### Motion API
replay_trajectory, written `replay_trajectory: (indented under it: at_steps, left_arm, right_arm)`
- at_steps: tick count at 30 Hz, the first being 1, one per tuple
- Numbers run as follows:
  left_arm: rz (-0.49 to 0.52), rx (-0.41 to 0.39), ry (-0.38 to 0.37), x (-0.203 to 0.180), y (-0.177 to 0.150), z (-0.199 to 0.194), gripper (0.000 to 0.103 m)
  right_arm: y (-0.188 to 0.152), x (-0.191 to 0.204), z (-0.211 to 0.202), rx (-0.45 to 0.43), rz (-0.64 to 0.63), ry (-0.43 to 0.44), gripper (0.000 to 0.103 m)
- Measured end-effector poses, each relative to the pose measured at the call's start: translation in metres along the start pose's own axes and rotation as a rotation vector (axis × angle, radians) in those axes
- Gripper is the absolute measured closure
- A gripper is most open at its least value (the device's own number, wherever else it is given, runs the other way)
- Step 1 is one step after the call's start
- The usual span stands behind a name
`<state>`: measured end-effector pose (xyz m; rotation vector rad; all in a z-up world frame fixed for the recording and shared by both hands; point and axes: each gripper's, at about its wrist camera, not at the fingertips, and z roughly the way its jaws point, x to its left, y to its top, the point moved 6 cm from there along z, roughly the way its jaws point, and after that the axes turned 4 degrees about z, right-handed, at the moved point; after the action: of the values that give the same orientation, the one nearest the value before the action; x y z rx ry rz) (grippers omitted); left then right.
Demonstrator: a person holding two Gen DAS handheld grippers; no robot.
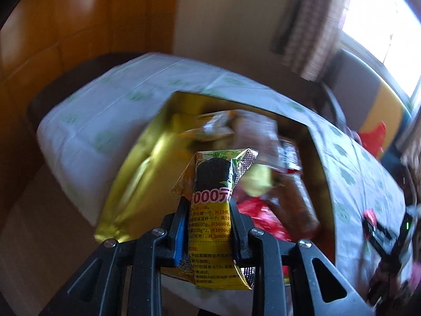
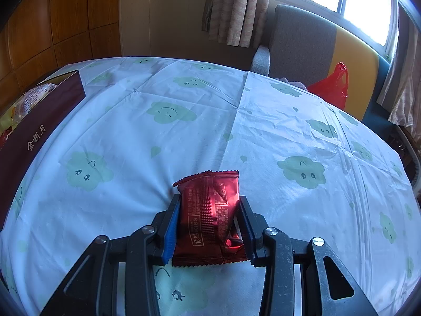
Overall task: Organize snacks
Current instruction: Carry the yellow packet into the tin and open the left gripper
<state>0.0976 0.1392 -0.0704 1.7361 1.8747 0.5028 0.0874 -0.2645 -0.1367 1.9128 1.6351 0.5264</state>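
Note:
My left gripper [image 1: 209, 205] is shut on a yellow snack packet [image 1: 213, 210] with a dark biscuit picture, held above the near part of an open gold-lined box [image 1: 126, 184]. The box holds several snacks, among them red wrappers [image 1: 260, 213] and a pale packet [image 1: 210, 126]; this view is blurred. My right gripper [image 2: 209, 202] is shut on a dark red snack packet [image 2: 209, 218] just above the tablecloth. The same box [image 2: 34, 126], maroon outside, stands at the far left of the right wrist view.
The round table wears a white cloth with green cloud faces [image 2: 171, 112]. A grey and yellow chair [image 2: 315, 44] with a red plastic bag [image 2: 334, 84] stands behind it. The right gripper's body [image 1: 386, 237] shows at the right of the left wrist view.

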Motion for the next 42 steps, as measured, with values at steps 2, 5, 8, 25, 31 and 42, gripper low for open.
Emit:
replay_trajectory:
  at_steps: [2, 5, 8, 25, 31, 42]
  left_arm:
    - [-0.054, 0.015, 0.001, 0.014, 0.000, 0.006, 0.076]
    - [-0.082, 0.024, 0.000, 0.021, 0.000, 0.017, 0.075]
    - [-0.088, 0.044, 0.004, 0.017, 0.001, 0.033, 0.074]
    - [0.040, 0.007, 0.135, -0.006, -0.008, 0.033, 0.070]
    - [0.093, -0.045, 0.137, -0.022, -0.006, 0.014, 0.070]
    - [0.175, -0.086, 0.092, -0.050, -0.009, -0.006, 0.070]
  right_arm:
    - [0.000, 0.000, 0.000, 0.000, 0.000, 0.000, 0.062]
    - [0.000, 0.000, 0.000, 0.000, 0.000, 0.000, 0.062]
    - [0.000, 0.000, 0.000, 0.000, 0.000, 0.000, 0.062]
    - [0.000, 0.001, 0.000, -0.001, -0.002, -0.002, 0.062]
    - [0.001, 0.001, 0.000, -0.002, -0.010, -0.009, 0.062]
    - [0.000, 0.003, 0.000, 0.000, -0.024, -0.027, 0.062]
